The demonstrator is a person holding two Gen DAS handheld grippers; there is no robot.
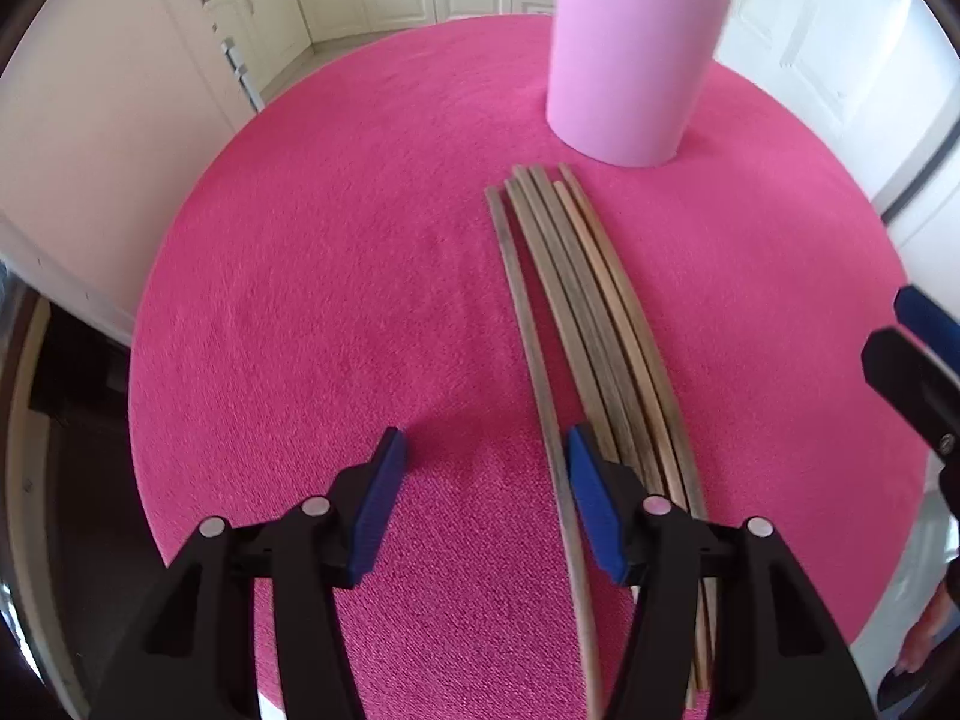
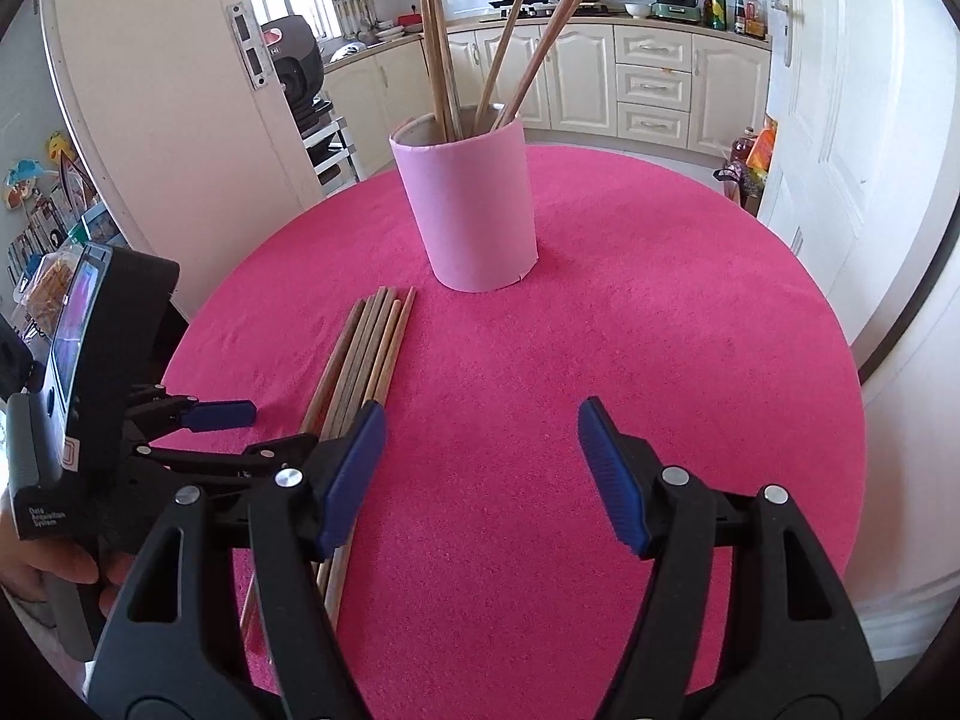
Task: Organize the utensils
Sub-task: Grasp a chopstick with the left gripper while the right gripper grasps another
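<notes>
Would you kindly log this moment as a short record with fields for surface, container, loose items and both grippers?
surface: round table with pink cloth
container: pink cup, upright, chopsticks standing in it
loose items: bundle of wooden chopsticks lying flat in front of the cup
left gripper: open, one chopstick between its fingers, unpinched
right gripper: open, empty, right of the bundle

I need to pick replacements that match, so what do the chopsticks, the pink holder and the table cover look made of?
Chopsticks: apparently wood or bamboo, matte brown with streaky grain.
Pink holder: seemingly a tube wrapped in smooth matte paper or thin sheet; a seam edge lifts at its base.
Table cover: fabric, probably towelling or short pile, with a fuzzy, nubby surface.
</notes>
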